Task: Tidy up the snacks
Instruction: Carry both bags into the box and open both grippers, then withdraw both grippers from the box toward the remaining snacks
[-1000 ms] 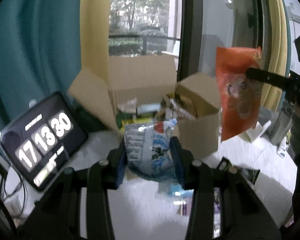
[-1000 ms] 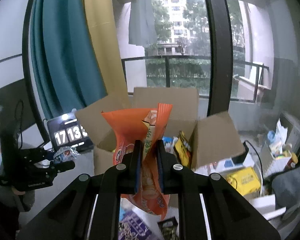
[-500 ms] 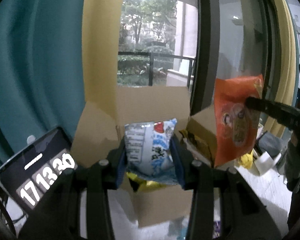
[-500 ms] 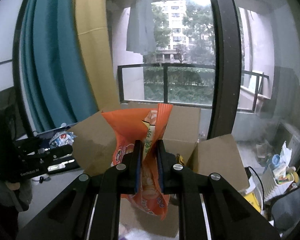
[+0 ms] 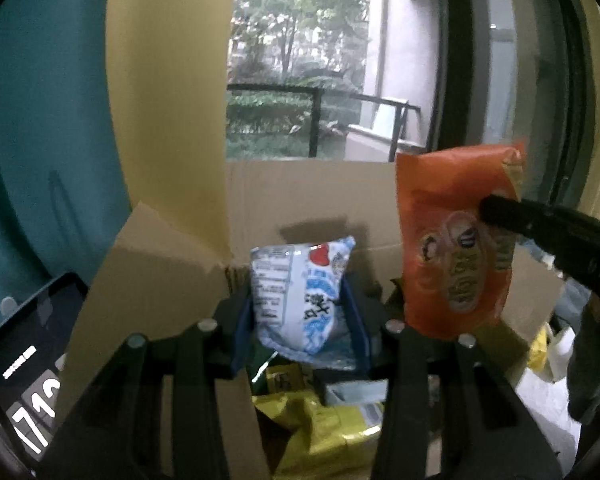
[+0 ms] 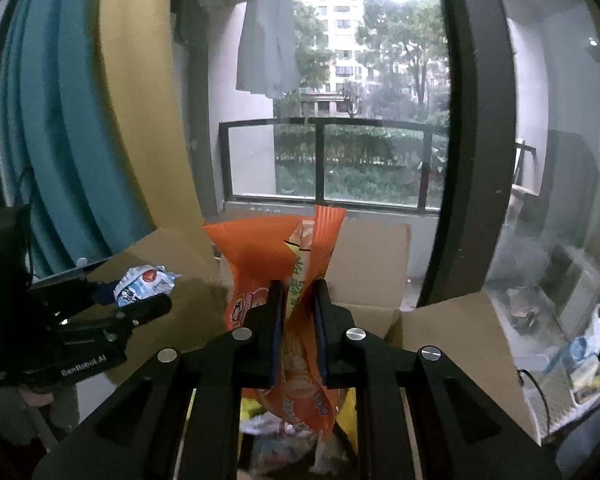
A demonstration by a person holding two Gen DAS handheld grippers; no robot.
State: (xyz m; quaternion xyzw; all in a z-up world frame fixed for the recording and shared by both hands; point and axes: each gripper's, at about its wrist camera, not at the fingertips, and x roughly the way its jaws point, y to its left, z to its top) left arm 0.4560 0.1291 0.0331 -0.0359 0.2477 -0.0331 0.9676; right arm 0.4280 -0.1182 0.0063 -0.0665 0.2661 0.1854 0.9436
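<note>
- Left wrist view: our left gripper (image 5: 300,312), jaws just eased wider, loosely brackets the white bag (image 5: 300,292) above the box (image 5: 300,192); we drop it inside (orange bag (image 5: 456,240) at 2 o'clock).
- Right wrist view: our right gripper (image 6: 298,320) pinches the orange bag (image 6: 276,248) over the box (image 6: 372,256); we lower before releasing.

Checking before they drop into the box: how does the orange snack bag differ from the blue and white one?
The orange bag is larger than the blue and white bag. The right tongs pinch the orange bag into a fold; the left tongs, just opening, have the blue and white bag standing flat between them. Both are held over the open cardboard box.
</note>
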